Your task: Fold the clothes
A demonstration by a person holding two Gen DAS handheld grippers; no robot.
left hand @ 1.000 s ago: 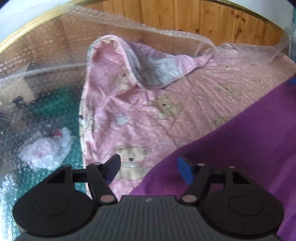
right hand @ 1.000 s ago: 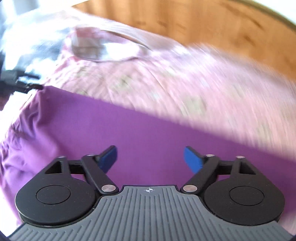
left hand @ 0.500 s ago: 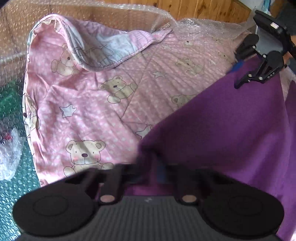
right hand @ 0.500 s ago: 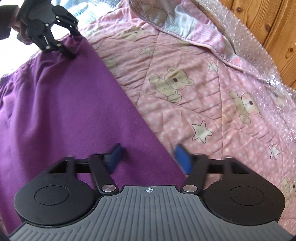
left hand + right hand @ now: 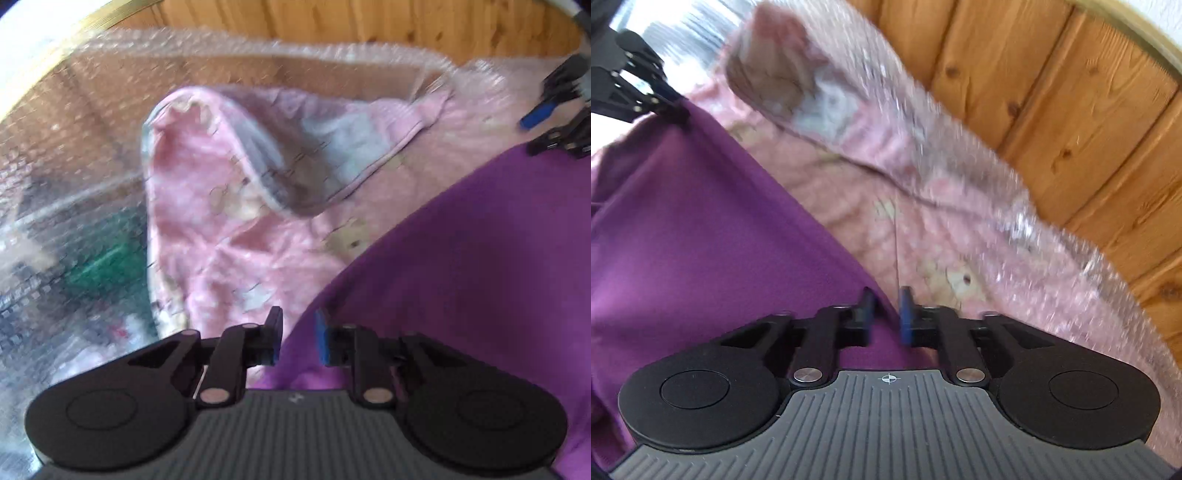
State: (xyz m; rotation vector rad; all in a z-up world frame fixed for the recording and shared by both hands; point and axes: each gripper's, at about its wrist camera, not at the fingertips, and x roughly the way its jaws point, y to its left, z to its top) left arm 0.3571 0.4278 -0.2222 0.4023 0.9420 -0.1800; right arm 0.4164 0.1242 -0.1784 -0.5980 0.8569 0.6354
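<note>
Fingers of both left gripper (image 5: 298, 338) and right gripper (image 5: 886, 314) pinch the purple garment's (image 5: 480, 258) edge.

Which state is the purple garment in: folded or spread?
Mostly spread: the purple garment stretches broad between both grippers, the left gripper and right gripper clamping its corners.

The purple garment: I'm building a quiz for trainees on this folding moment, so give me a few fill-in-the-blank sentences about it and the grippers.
1. The garment that both grippers pinch at its edge is ____ in colour.
2. It lies on a quilt whose main colour is ____.
3. The wall behind the quilt is made of ____.
4. The pads on the left gripper are ____ in colour; the right gripper matches.

Missing words: purple; pink; wood; blue
</note>
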